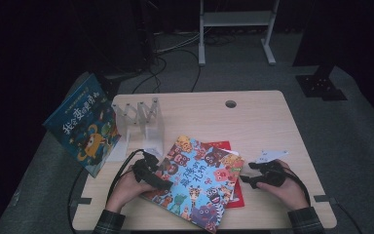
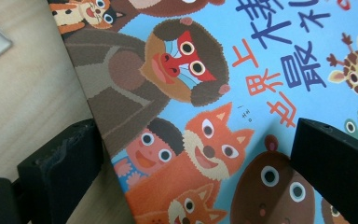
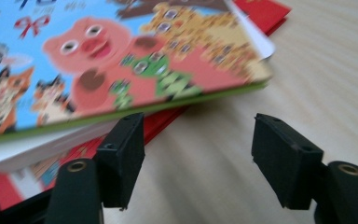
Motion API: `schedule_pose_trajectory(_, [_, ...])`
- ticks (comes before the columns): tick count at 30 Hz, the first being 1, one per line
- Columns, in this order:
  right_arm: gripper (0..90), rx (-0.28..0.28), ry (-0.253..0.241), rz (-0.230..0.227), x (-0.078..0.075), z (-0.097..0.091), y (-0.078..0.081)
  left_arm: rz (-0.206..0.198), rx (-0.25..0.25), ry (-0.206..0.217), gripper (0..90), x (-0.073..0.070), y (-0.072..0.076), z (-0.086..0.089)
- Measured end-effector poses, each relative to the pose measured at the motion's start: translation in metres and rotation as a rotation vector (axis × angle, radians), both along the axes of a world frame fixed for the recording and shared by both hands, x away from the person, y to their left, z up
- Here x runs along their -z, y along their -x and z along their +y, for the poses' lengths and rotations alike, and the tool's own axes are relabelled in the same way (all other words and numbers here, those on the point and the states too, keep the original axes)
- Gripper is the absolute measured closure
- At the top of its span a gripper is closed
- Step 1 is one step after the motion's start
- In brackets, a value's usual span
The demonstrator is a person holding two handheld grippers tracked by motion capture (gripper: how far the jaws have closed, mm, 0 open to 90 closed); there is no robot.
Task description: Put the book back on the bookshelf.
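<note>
Left gripper [image 1: 161, 184] jaws apart, straddling book [image 1: 199, 183] edge – not yet clamped; right gripper [image 1: 244, 179] apart, empty – next: close left, lift

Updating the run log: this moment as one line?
left gripper: open, astride edge of animal book | right gripper: open, empty, by red book | animal book: atop red book
</note>
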State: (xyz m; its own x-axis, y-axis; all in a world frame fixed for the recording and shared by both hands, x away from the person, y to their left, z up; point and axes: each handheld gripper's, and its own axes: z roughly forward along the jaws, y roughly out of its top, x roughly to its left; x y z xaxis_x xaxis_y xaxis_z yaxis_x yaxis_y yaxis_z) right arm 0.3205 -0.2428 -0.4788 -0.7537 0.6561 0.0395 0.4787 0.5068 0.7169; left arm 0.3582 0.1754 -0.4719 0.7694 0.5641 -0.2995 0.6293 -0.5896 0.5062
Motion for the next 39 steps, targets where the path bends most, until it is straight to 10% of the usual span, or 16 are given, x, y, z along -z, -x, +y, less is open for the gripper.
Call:
schedule_pose_trajectory(15, [33.5,-0.082,-0.052,-0.059,-0.013,0.025,0.042,0.005,0.004,0.0,1.9,0.001,-0.001,0.0])
schedule_pose_trajectory(39, [31.1,-0.138,-0.027,-0.026,-0.004,0.045,0.032,-0.022,-0.01,0.034,0.0,0.0,-0.02,0.007])
